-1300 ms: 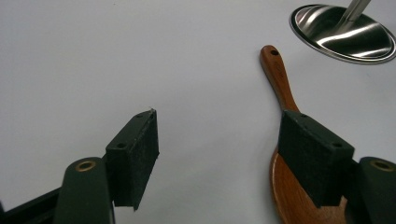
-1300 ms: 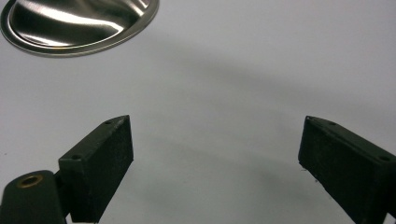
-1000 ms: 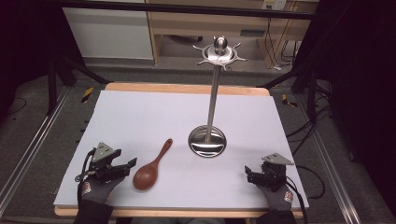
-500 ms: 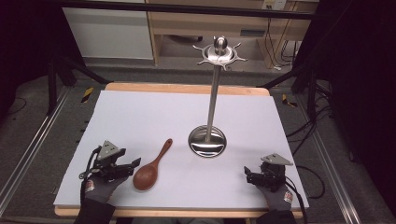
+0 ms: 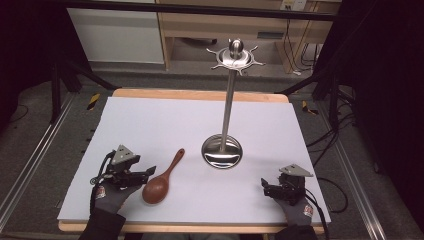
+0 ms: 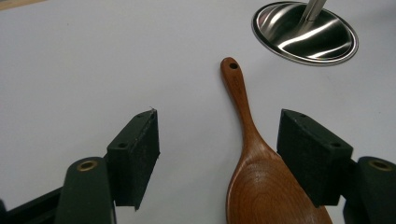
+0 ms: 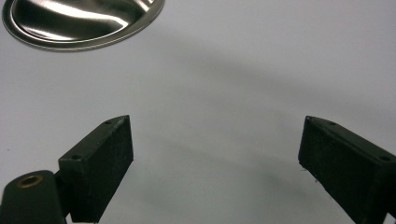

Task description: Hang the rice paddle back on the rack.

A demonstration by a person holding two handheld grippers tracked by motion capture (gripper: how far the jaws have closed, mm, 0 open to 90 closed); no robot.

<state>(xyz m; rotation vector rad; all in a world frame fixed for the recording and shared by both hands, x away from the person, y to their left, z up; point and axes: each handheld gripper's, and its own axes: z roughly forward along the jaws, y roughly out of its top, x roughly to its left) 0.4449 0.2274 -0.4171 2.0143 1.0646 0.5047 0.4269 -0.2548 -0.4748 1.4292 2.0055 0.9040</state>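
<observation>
Presently left tool (image 6: 217, 154) wide open, jaws either side of wooden spoon (image 6: 254, 163) bowl, gripping nothing; spoon flat on table (image 5: 150, 125) near steel stand (image 5: 222, 150); right tool (image 7: 215, 163) open, empty.

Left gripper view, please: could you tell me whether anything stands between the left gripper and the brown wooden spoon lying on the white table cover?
Nothing visible does. The left gripper is open, and the brown wooden spoon already lies between its jaws, nearer one of them, on bare white table cover. The round steel stand base sits beyond the handle tip.
</observation>
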